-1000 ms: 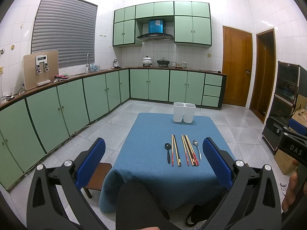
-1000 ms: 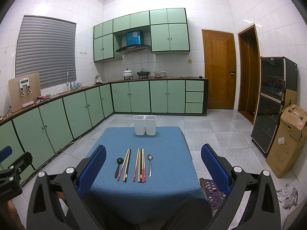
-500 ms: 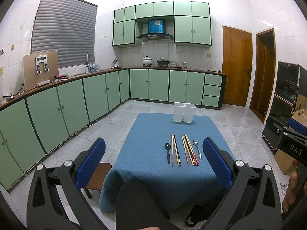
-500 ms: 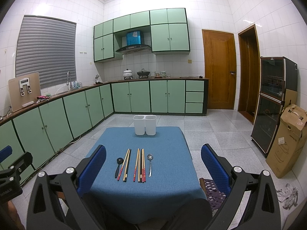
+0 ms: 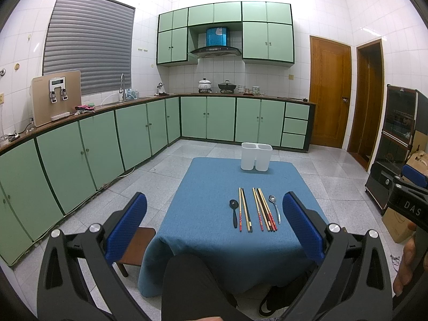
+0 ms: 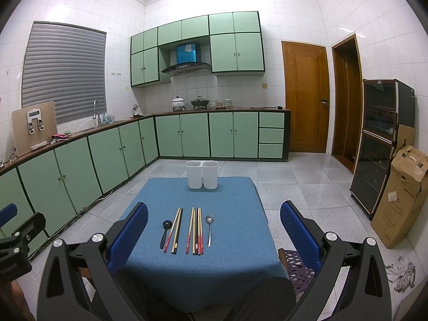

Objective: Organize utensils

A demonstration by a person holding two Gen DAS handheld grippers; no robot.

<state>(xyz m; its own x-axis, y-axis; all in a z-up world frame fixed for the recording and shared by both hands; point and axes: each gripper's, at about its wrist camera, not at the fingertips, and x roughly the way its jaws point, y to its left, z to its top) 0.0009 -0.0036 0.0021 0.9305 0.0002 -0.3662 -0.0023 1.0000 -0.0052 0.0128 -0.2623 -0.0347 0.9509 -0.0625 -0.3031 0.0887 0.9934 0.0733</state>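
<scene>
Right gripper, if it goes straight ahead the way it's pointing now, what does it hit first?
Probably the chopsticks on the blue tablecloth: the open right gripper frames them dead centre, nothing nearer between. Depth is uncertain; aimed higher, it would reach the white holder.

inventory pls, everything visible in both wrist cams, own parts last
table: 1, blue cloth over it, centre of floor
bins: 2, white, side by side at table's far edge
chopsticks: several, wood, black and red-tipped, in a row near table's front; exact count unclear
black spoon: 1, left end of row
metal spoon: 1, silver, right end of row
cabinets: many, pale green, along walls
range hood: 1, dark, back wall
doors: 2, brown wood, right wall
cardboard box: 1, brown, floor at right
stool: 1, brown, left of table
left gripper: 1, black with blue pads, open, empty
right gripper: 1, same, open, empty
</scene>
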